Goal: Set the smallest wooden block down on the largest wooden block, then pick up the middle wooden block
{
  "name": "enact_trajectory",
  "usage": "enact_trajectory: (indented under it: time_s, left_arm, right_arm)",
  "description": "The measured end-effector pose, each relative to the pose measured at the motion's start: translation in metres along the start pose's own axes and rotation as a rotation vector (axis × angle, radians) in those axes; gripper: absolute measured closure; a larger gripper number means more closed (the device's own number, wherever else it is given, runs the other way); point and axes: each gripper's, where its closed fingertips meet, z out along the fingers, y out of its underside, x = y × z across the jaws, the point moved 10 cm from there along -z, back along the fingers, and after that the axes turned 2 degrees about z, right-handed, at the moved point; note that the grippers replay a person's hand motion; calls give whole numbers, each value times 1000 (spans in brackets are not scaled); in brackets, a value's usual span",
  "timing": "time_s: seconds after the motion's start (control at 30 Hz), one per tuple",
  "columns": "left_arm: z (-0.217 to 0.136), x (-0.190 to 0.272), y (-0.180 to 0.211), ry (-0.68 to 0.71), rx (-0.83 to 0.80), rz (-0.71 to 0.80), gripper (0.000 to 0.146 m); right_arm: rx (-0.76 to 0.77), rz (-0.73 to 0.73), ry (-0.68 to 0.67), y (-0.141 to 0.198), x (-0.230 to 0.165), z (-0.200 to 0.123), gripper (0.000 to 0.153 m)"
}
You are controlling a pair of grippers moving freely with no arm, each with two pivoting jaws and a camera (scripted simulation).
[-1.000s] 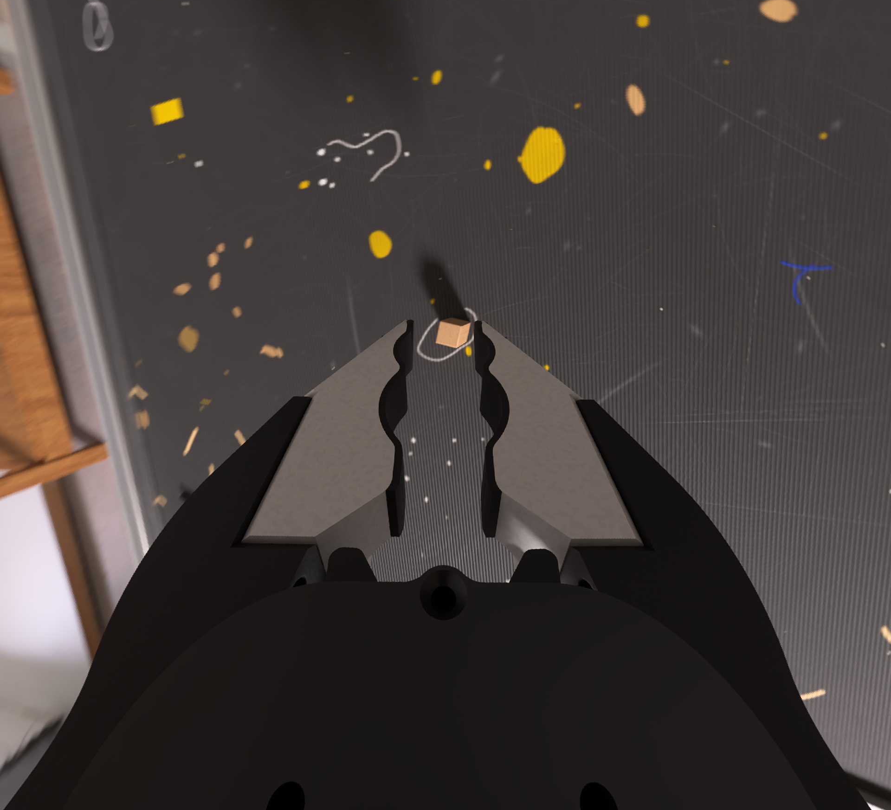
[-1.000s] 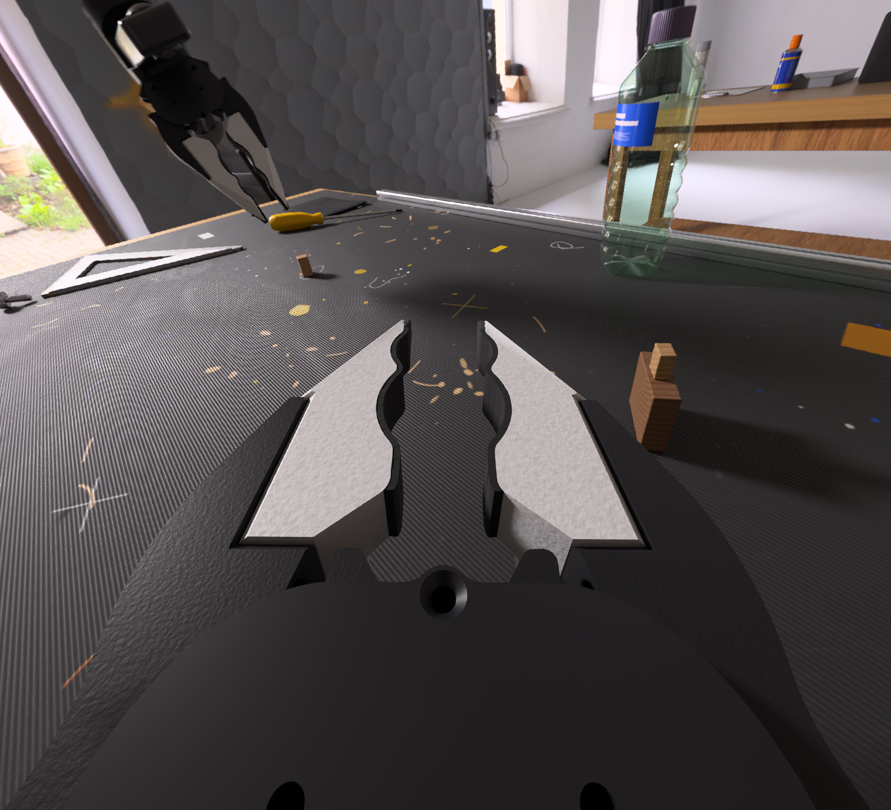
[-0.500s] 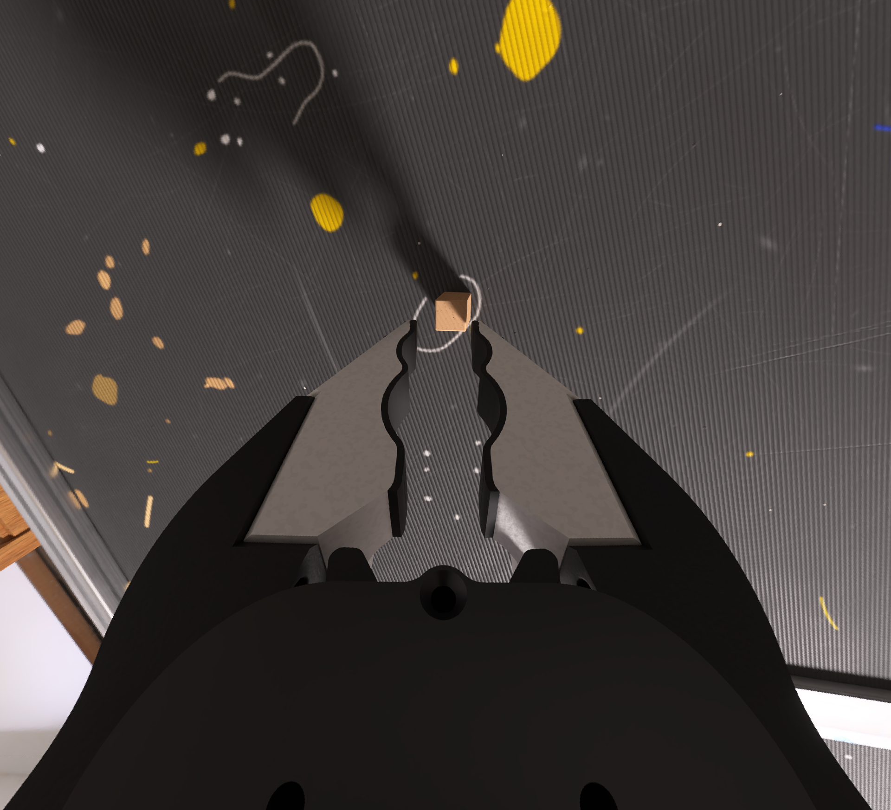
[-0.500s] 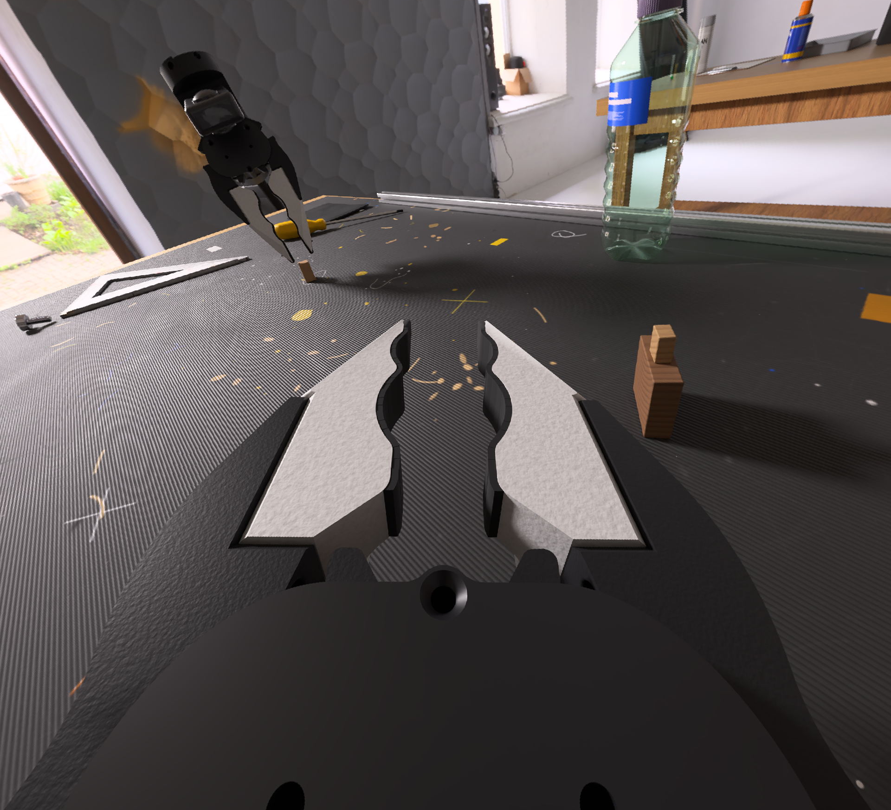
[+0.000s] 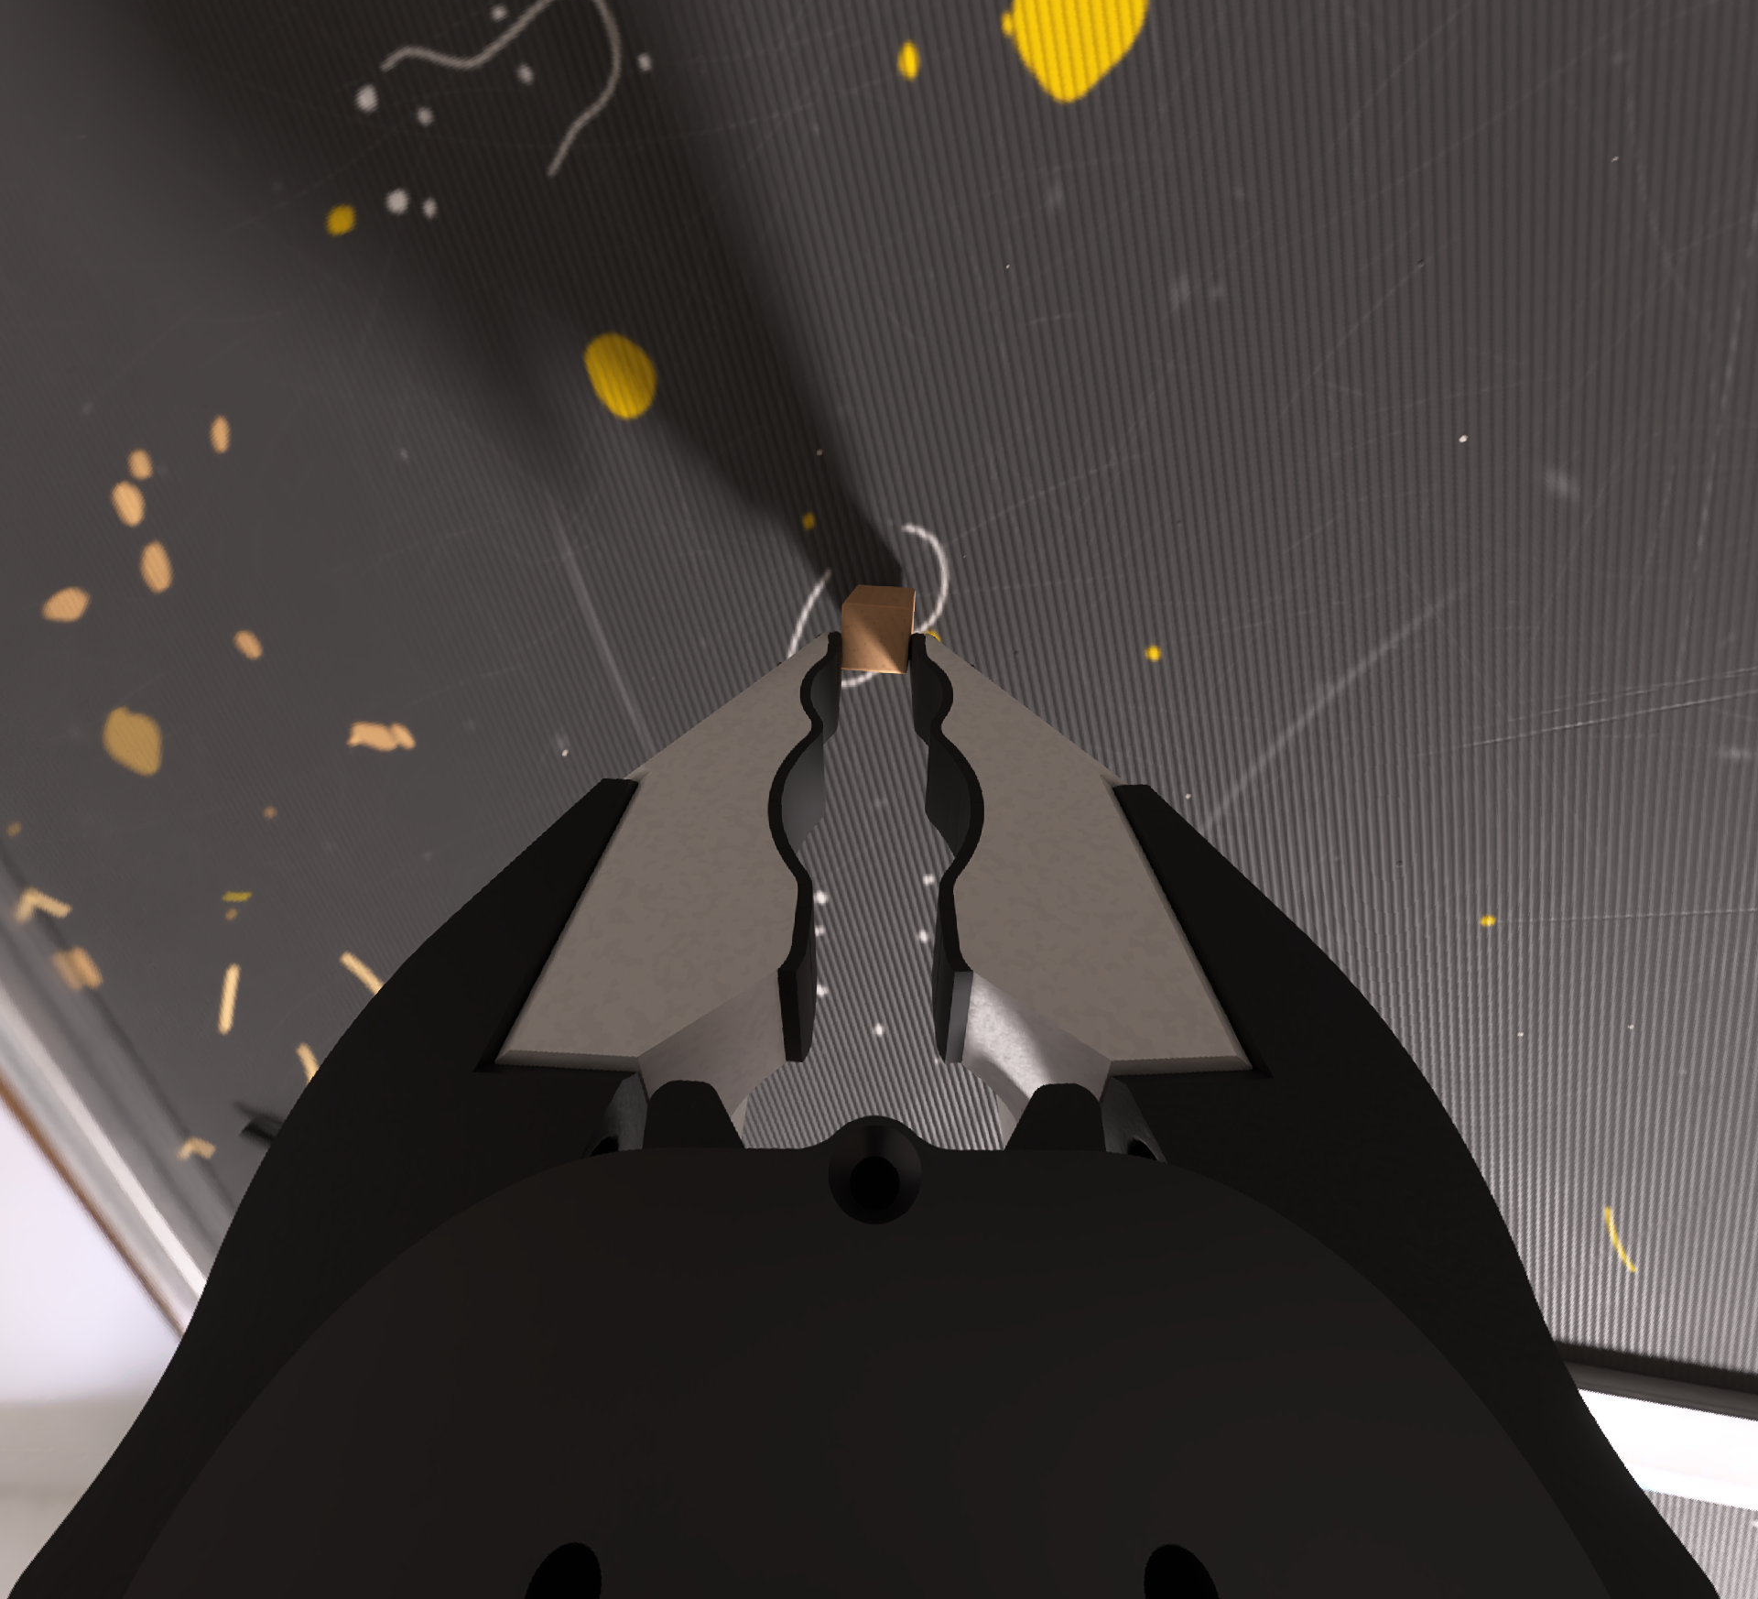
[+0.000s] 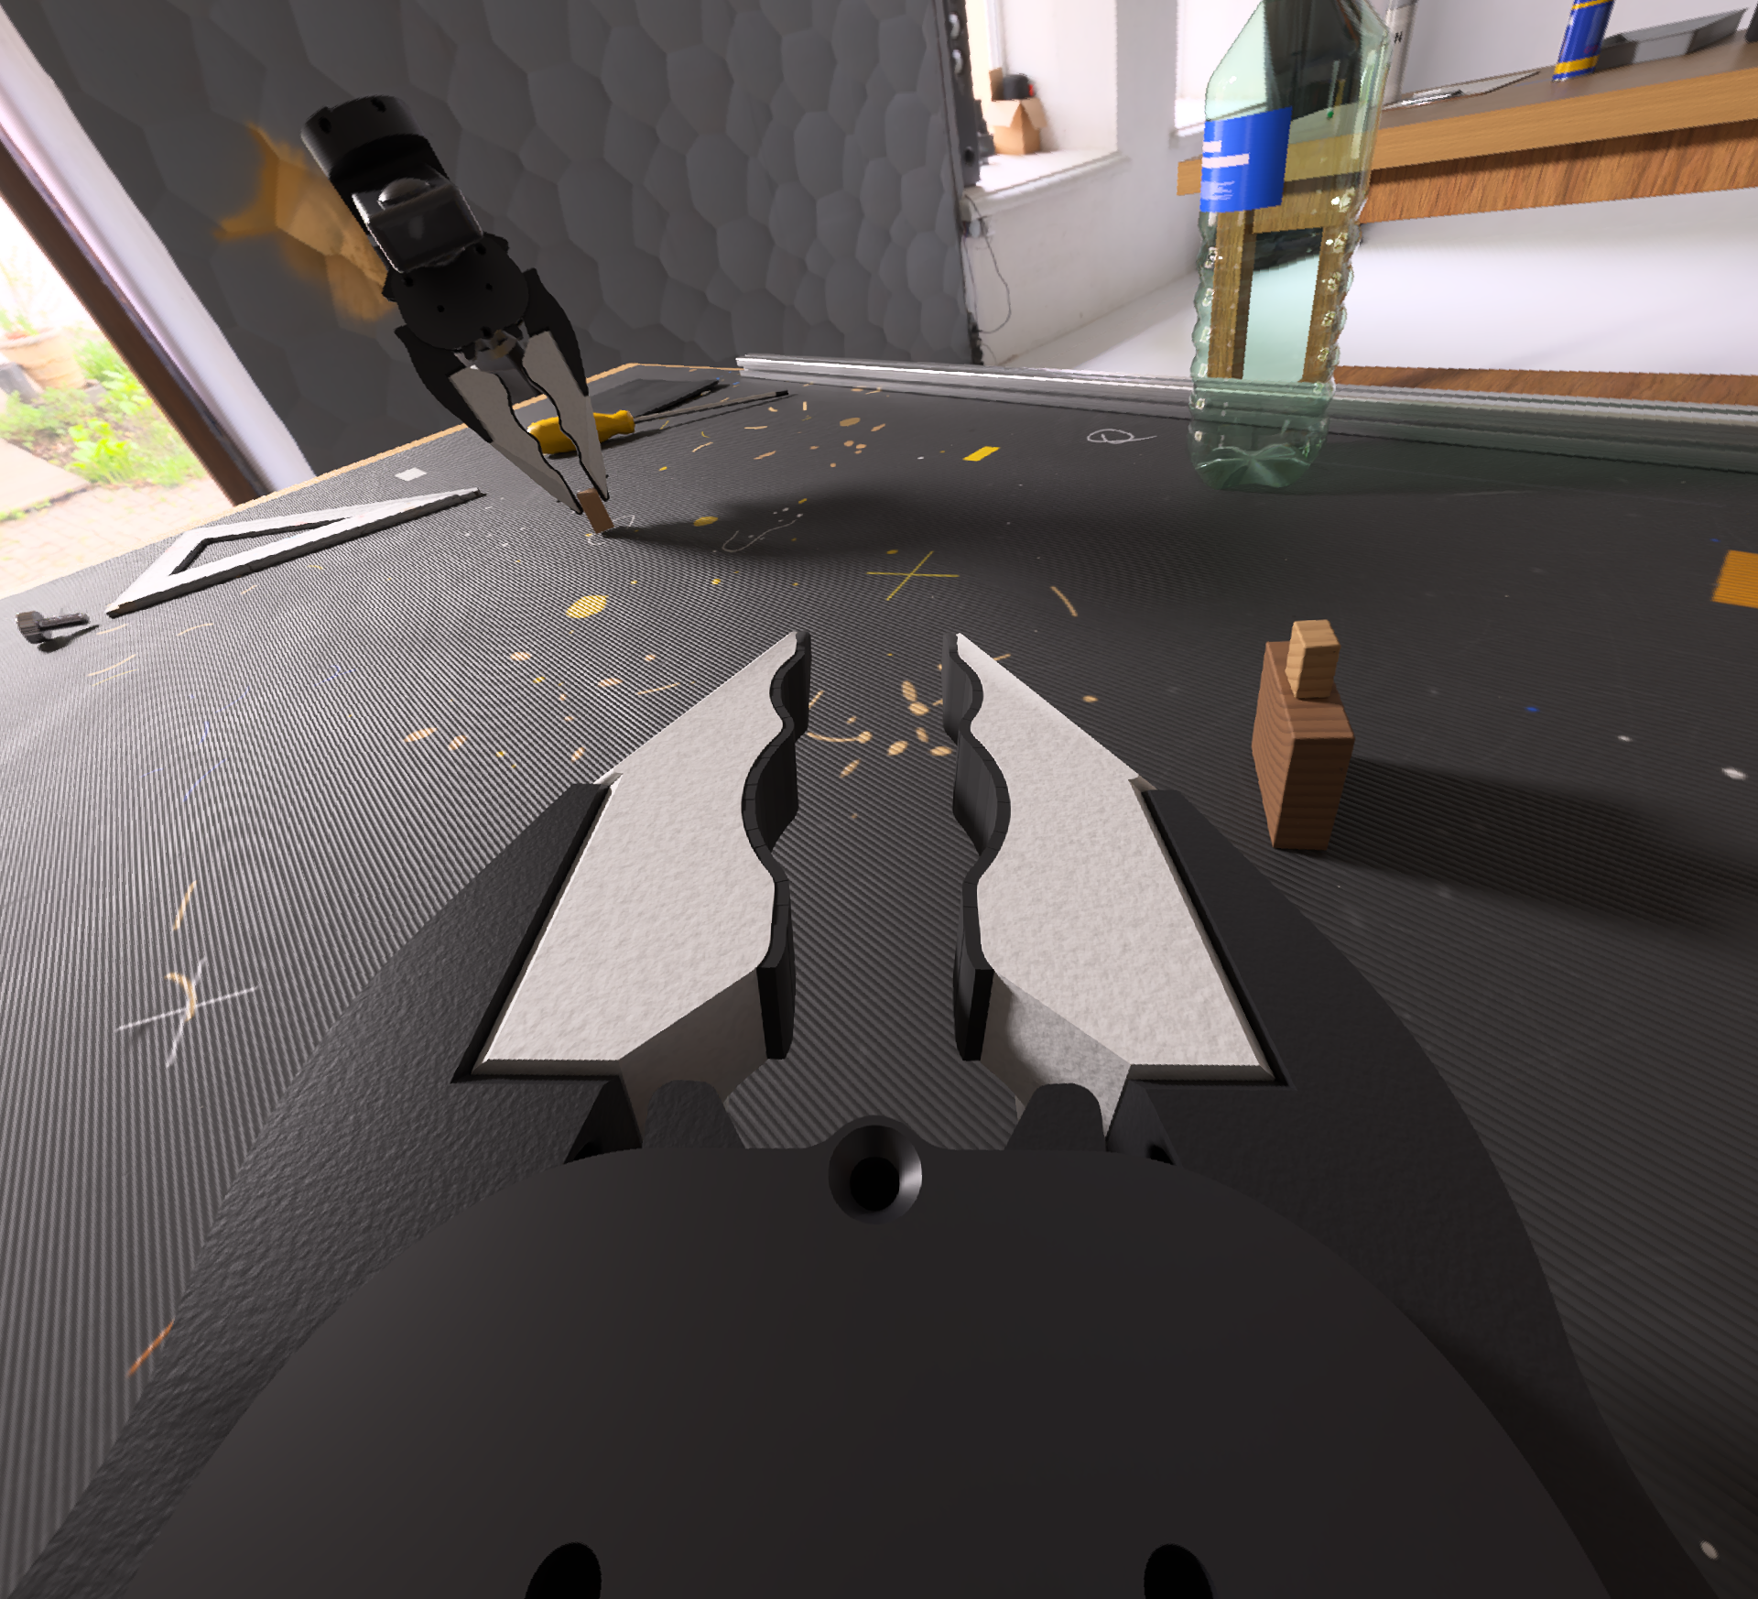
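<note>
The middle wooden block (image 5: 877, 635), a small light cube, stands on the dark mat inside a white chalk ring. My left gripper (image 5: 876, 651) has its fingertips pressed on the block's two sides, low at the mat. The right wrist view shows the same grip from afar: the left gripper (image 6: 587, 497) is tilted down on the block (image 6: 597, 510). The smallest block (image 6: 1313, 657) rests on top of the largest block (image 6: 1301, 764) at the right. My right gripper (image 6: 880, 649) is open and empty above the mat, left of that stack.
A clear plastic bottle (image 6: 1275, 221) stands at the far right by the metal edge rail (image 6: 951, 373). A yellow screwdriver (image 6: 580, 431) lies behind the left gripper. A metal triangle (image 6: 285, 540) lies at the left. The mat (image 5: 1332, 412) is paint-speckled.
My left gripper came down onto the middle block and narrowed its jaws until the tips grip it. My right gripper stayed open and shifted only slightly.
</note>
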Motion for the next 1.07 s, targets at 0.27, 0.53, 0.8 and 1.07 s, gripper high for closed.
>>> enact_trajectory:
  time_s: [0.27, 0.53, 0.8, 1.07]
  left_arm:
    - [-49, 27, -55, -326, 72, 10, 132]
    - [-56, 97, -158, -707, 455, 371, 132]
    - [-30, 117, -208, -688, 444, 556, 132]
    - [-21, 119, -219, -678, 545, 509, 132]
  right_arm:
    - [0, -32, -20, -2, -5, 0, 125]
    - [-49, 47, -226, -11, -26, 11, 130]
    - [-227, 200, -556, -17, -100, 64, 128]
    - [-169, 227, -502, -13, -122, 85, 132]
